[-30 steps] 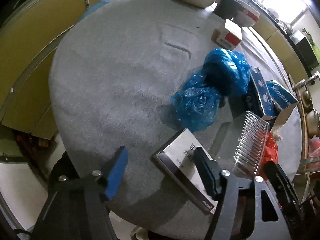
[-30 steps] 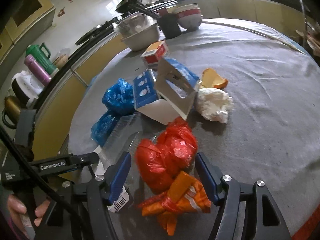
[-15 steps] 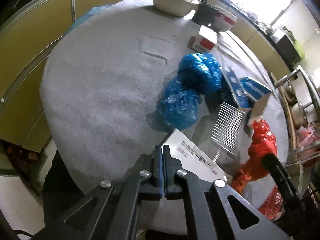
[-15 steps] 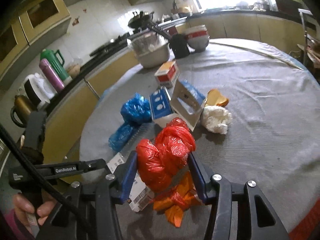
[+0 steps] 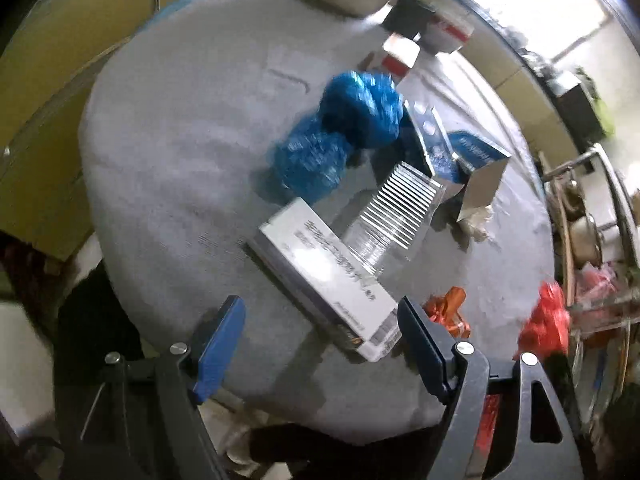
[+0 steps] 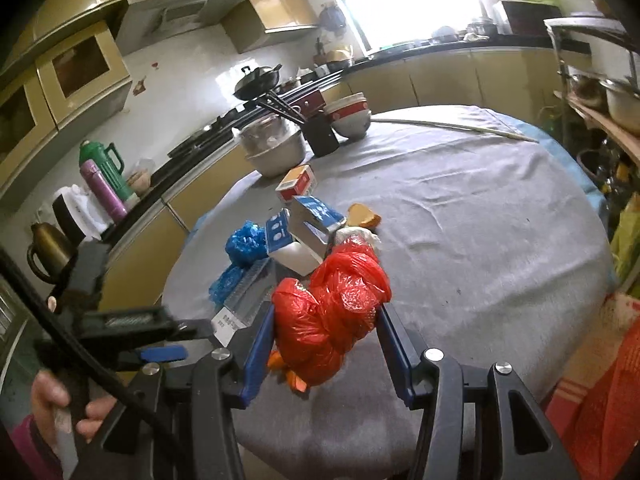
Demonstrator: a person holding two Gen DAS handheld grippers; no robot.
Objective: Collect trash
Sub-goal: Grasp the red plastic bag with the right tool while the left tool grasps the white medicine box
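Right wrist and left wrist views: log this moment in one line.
right gripper: shut on crumpled red plastic bag | left gripper: open, empty | flat white cardboard box: on table

I see a round table (image 6: 500,208) covered with a grey cloth, creased in places. At its far edge stand a metal basin (image 6: 276,152), a black holder with chopsticks (image 6: 322,136) and stacked red-and-white bowls (image 6: 350,116). Nearer the middle lies a small red-and-white box (image 6: 298,182). Beside it sit an opened blue-and-white carton (image 6: 308,228), an orange-brown piece (image 6: 362,216) and a white crumpled wad (image 6: 358,236). Two blue plastic bags (image 5: 340,136) lie touching each other, next to the carton. A ribbed clear plastic tray (image 5: 394,208) rests against a flat white box with printed text (image 5: 324,268) near the table edge. An orange wrapper (image 5: 448,312) lies just beside that box.
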